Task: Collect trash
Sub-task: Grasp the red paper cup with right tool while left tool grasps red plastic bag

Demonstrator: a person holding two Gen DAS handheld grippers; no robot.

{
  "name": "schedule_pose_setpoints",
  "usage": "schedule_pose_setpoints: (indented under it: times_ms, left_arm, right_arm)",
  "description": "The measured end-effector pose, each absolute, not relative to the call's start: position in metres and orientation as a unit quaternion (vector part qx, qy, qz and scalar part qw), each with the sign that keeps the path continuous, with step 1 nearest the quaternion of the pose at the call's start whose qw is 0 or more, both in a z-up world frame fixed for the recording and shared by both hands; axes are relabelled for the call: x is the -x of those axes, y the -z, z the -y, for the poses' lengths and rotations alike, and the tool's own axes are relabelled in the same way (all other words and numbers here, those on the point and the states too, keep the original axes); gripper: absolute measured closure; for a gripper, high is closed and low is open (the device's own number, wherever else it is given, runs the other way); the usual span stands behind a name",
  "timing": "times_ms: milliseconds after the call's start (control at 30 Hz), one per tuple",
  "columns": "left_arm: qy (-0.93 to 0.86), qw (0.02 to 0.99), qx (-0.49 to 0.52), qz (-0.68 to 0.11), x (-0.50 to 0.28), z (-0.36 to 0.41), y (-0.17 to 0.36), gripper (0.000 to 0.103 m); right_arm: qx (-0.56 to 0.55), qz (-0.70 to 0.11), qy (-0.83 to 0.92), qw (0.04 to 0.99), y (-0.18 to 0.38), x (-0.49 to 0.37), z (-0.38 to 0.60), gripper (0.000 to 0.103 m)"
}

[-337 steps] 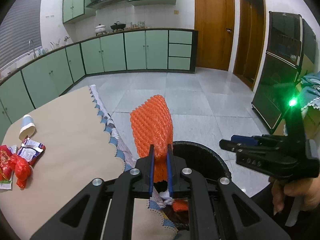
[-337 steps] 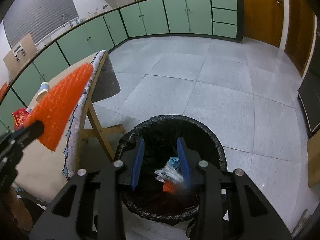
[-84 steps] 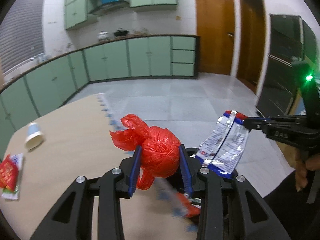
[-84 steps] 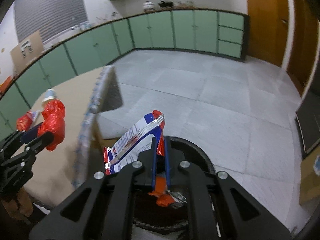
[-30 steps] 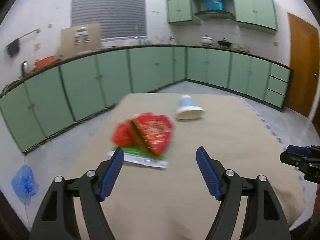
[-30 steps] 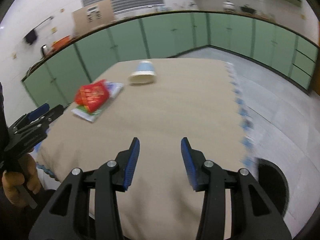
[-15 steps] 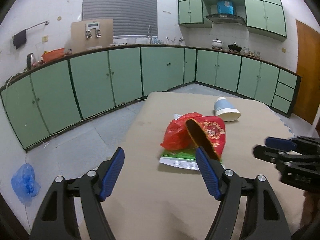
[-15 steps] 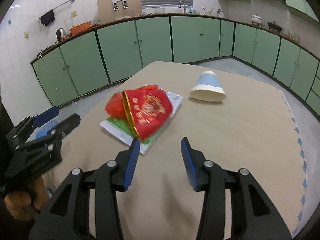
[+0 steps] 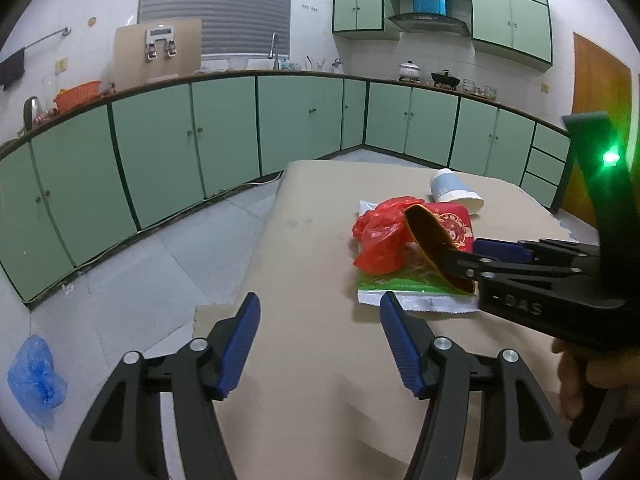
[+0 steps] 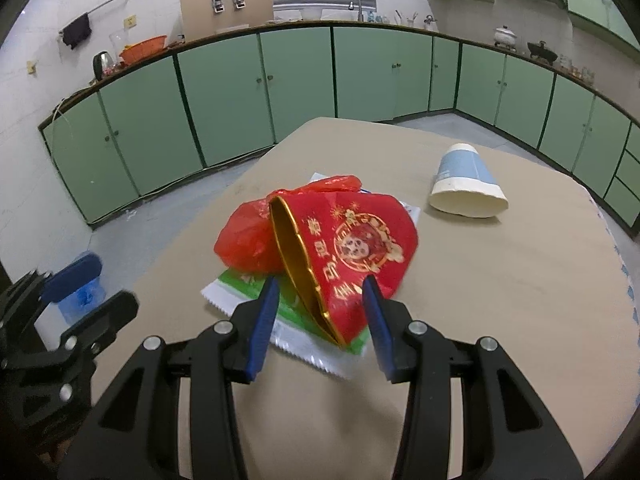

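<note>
Two grippers hover over a tan table (image 10: 500, 280) strewn with trash. A red foil pouch (image 10: 352, 240) lies atop a green wrapper (image 10: 288, 316), beside a crumpled red bag (image 10: 244, 244); a paper cup (image 10: 466, 192) lies apart. The right gripper (image 10: 320, 312), jaws parted, straddles the pouch's near end without pressing. The left gripper (image 9: 320, 344), empty, has just been narrowing. Closing now might snag the wrapper too, or slip off the foil.

Even, cool indoor light fills both views, with soft shadows on the table (image 10: 500, 280). Fisheye distortion bends the cabinets (image 9: 224, 132) and blackens the corners. A green indicator lamp (image 9: 609, 157) glares at right. Slight blur softens the foreground.
</note>
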State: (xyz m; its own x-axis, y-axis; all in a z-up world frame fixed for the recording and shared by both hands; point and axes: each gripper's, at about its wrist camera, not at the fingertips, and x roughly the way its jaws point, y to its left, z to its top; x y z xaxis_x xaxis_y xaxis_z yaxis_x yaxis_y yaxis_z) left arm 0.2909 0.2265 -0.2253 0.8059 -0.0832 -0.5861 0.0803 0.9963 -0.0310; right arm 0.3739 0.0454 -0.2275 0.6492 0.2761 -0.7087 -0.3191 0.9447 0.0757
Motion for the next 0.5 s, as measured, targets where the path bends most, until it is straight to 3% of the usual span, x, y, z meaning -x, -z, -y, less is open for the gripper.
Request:
schedule_pose_setpoints:
  times_ms: [67,133,200,300,500]
  left_arm:
    - [0.048,0.950,0.001,-0.310,-0.292,-0.225,0.227,0.042]
    - [0.053,0.949,0.001,-0.310,-0.295,-0.222,0.228,0.042]
    - [0.061,0.949,0.003,-0.309,-0.298,-0.216,0.227,0.042]
    - [0.071,0.948,0.000,-0.309,-0.305,-0.204,0.227,0.042]
    - [0.086,0.947,-0.004,-0.311,-0.320,-0.182,0.226,0.042]
  right_arm:
    - [0.030,-0.386,-0.159,0.908,0.232,-0.379,-0.047,0.061]
    - [0.031,-0.384,-0.159,0.909,0.233,-0.382,-0.046,0.070]
    - [0.033,-0.380,-0.161,0.910,0.232,-0.383,-0.042,0.088]
    - [0.032,-0.373,-0.164,0.913,0.229,-0.386,-0.031,0.100]
    - [0.026,-0.367,-0.163,0.915,0.224,-0.388,-0.007,0.101]
